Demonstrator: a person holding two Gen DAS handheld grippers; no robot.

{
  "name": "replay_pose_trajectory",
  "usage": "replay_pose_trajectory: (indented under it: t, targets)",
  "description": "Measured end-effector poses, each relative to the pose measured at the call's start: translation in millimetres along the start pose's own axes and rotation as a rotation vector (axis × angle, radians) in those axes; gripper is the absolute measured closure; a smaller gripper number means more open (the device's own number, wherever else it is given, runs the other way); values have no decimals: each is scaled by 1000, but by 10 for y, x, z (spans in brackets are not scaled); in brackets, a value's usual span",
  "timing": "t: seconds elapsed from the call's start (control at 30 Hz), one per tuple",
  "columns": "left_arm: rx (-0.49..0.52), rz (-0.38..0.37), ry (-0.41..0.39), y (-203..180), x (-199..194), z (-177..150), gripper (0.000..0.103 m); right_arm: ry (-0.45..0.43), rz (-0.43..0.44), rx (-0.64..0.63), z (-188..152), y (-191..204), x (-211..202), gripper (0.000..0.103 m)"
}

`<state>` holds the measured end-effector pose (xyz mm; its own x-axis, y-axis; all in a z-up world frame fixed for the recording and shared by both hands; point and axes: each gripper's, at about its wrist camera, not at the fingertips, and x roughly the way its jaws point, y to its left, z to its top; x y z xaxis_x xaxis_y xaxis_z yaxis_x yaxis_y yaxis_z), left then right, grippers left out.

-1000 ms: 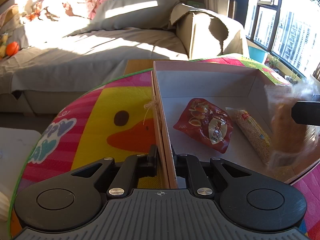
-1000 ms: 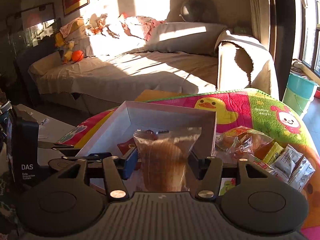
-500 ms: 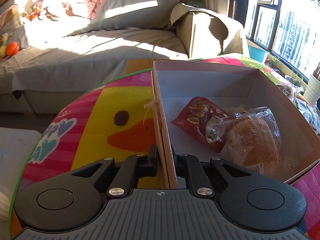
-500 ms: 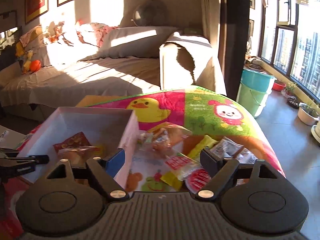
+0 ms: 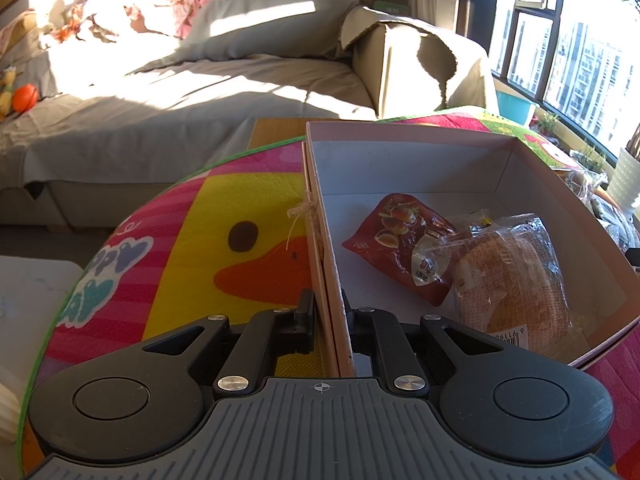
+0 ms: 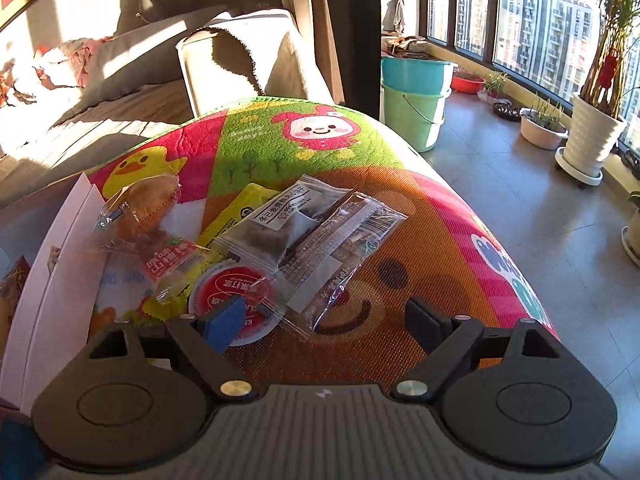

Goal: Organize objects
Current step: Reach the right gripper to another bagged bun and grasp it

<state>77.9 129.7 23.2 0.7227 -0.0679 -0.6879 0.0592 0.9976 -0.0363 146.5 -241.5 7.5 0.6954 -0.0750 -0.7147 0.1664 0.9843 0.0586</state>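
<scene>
Low in the left wrist view, the left gripper is clamped on the near wall of the pale pink cardboard box. Further in, right of centre, the box holds a red snack pouch and a clear-wrapped round bread (partly overlapping). Low in the right wrist view, the right gripper is spread wide and empty over the colourful cartoon play mat. Beyond it, centre-left, wait a round red-lidded cup, grey and brown sachets, a yellow packet and another wrapped pastry. Packing seems under halfway.
</scene>
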Motion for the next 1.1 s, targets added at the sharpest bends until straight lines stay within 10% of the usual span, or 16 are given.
replay_pose_trajectory:
  t: [0.43,0.7,0.87,0.97,1.1]
  targets:
    - [2,0,1,5,-8,-14,91,-102,82,-175,-7,364,-246,16]
    - [4,2,3,-4,-7,-9,91,-46,305,26,594,542,-70,15]
    - [4,6,3,-19,-9,-16,92,40,278,77,804,738,428,14]
    - [3,6,6,-25,-7,-10,92,90,311,80,773,786,570,47]
    - [9,9,10,-38,-7,2,91,72,351,75,724,726,405,59]
